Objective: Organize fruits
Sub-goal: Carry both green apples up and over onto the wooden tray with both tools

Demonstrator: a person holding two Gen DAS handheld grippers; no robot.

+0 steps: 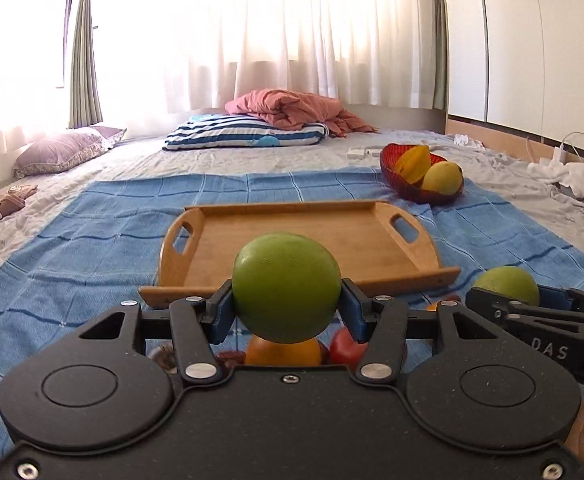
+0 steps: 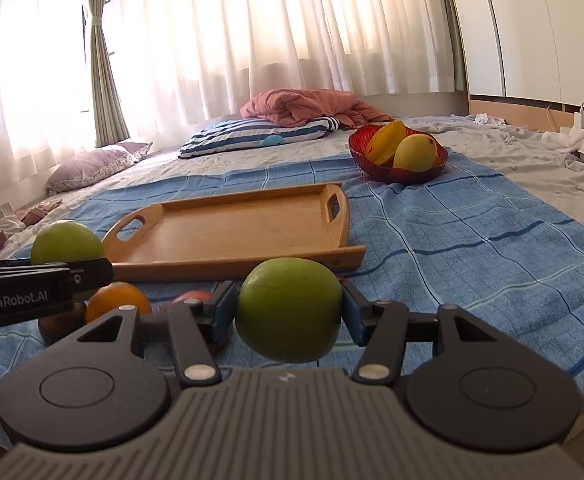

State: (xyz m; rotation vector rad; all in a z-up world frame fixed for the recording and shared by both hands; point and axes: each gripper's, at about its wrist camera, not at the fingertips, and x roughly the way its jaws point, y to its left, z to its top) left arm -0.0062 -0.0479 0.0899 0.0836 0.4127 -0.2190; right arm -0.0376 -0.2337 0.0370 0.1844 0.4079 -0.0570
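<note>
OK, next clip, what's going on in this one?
A person is sorting fruit on a bed, with a gripper in each hand. The left gripper holds one green fruit and the right gripper holds another green fruit, both lifted just short of the wooden tray, which has nothing on it. An orange and some red fruit lie on the blue blanket below. A red bowl farther back holds yellow fruit.
</note>
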